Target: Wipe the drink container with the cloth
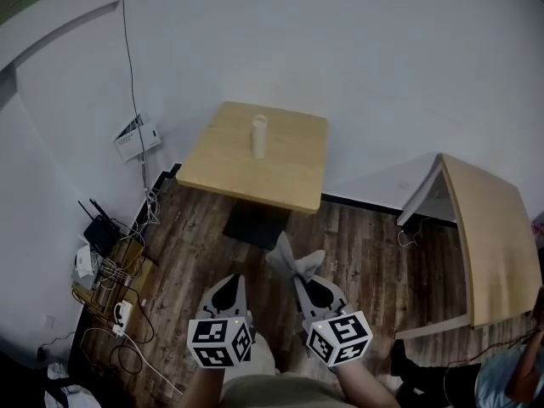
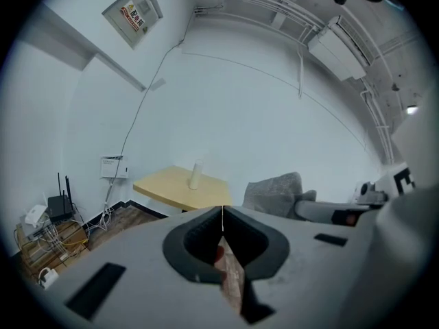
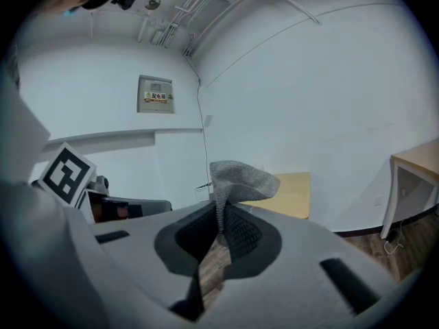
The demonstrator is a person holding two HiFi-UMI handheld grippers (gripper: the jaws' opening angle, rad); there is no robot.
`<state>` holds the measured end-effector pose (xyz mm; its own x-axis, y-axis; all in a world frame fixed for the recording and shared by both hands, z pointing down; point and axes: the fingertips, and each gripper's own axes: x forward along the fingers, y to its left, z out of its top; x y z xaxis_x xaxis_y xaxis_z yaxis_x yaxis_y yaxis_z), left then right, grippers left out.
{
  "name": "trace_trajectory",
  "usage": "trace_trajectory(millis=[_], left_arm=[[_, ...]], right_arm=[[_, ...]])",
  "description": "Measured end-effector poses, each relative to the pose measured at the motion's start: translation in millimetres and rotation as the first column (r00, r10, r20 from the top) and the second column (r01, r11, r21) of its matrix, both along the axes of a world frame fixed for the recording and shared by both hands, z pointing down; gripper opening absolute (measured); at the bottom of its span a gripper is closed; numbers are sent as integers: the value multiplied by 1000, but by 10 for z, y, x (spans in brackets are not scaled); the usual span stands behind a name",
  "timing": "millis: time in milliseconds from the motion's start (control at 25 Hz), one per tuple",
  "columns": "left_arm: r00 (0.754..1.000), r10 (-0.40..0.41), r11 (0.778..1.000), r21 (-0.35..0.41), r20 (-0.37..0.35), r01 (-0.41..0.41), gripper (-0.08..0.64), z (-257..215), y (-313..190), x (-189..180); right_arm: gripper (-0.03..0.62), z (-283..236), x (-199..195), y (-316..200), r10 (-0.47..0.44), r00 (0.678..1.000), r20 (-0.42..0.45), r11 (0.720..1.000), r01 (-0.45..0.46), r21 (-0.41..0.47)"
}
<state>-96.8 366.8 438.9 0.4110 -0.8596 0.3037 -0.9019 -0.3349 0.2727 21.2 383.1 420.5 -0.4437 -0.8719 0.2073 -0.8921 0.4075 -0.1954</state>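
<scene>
Far across the wooden floor (image 1: 365, 253), on the small bench (image 1: 293, 172) by the wall, the drink container (image 1: 258, 136) stands upright: a tall, pale cylinder, alone on the top and toward the bench's far edge.

The step in hand looks like the approach. The cloth is already gripped, and no wiping has begun. The right gripper (image 1: 303, 280) has its fingers clamped on a fold of the grey cloth (image 1: 294, 260), and the rest stands up in a loose bunch beyond the tips. The left gripper (image 1: 231, 280) carries nothing, its fingers pressed together with no gap.

The 2 grippers sit side by side, near the person, pointing toward the bench. Both are well apart from the container, with bare floor between. In the head view the container lies ahead of them and slightly left of the cloth.

The next move, as I judge it, is to close that gap. The left fingers would then have to open to steady the container, since so narrow a thing could tip under a sideways rub while the right brings the cloth against its side.
</scene>
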Motion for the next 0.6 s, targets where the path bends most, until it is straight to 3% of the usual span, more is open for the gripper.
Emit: trace_trajectory(millis=[600], left_arm=[[1000,21,1000,-21,-16,-21,3,-76,-1530,-440]], right_arm=[[8,-123,-448,-1516,10,1000,-22,1000,-10,-15]])
